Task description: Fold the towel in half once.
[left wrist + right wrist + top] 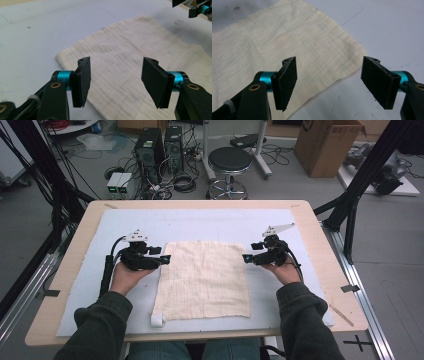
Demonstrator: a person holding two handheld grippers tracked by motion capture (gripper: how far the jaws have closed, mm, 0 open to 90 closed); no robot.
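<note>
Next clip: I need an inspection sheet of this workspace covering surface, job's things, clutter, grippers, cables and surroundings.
Surface: wooden table covered by a pale blue-grey mat, lightly marked.
Job's things: cream cloth lying spread flat on the mat, small white tab at its near left corner.
Clutter: nothing seen on the mat besides the cloth.
Grippers: left gripper at the cloth's left edge, right gripper at its right edge; both open, fingers above the cloth, nothing held.
Cables: one trails from each gripper; loose tangles on the floor beyond the table.
Surroundings: round stool, computer towers, cardboard box, black frame struts.
</note>
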